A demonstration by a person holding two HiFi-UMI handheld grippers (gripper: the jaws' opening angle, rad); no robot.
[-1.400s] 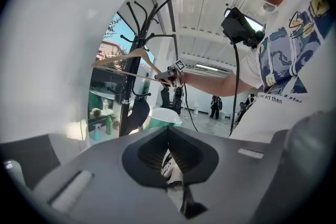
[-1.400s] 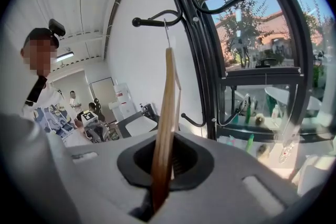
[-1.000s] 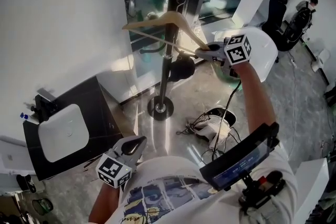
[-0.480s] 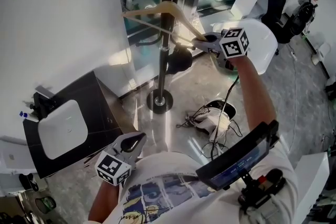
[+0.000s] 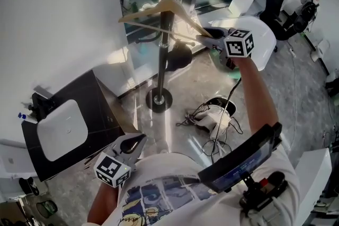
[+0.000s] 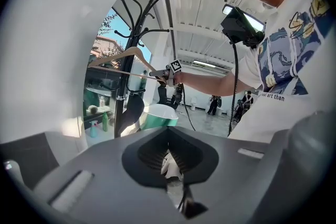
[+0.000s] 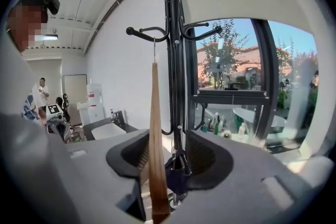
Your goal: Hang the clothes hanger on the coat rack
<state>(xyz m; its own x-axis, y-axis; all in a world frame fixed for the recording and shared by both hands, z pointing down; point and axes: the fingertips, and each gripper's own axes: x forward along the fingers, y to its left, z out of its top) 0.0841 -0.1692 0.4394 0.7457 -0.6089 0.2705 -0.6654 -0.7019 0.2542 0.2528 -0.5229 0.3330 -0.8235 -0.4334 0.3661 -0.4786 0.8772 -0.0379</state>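
A pale wooden clothes hanger [image 5: 169, 8] hangs by its wire hook from an upper arm [image 7: 142, 33] of the black coat rack [image 5: 164, 50]. My right gripper [image 5: 209, 37] is at the hanger's right end. Its jaws are opening. The right gripper view shows the hanger [image 7: 156, 139] edge-on between the parted jaws, close to the left one, with a gap on the right; the right gripper [image 7: 168, 160] points at the rack's pole. My left gripper [image 5: 135, 143] stays low by my body, shut and holding nothing; from the left gripper [image 6: 169, 165] I see the hanger [image 6: 126, 55] far off.
A black bag [image 5: 177, 55] hangs lower on the rack, whose round base [image 5: 158, 99] stands on the glossy floor. A black cabinet [image 5: 100, 103] with a white device [image 5: 61, 132] stands left. Cables [image 5: 209, 119] lie on the floor; a white round table [image 5: 265, 39] is behind my right hand.
My right jaws, shut on the hanger's end before, have parted. The hanger has swung slightly left on the rack arm. My left gripper has stayed put.
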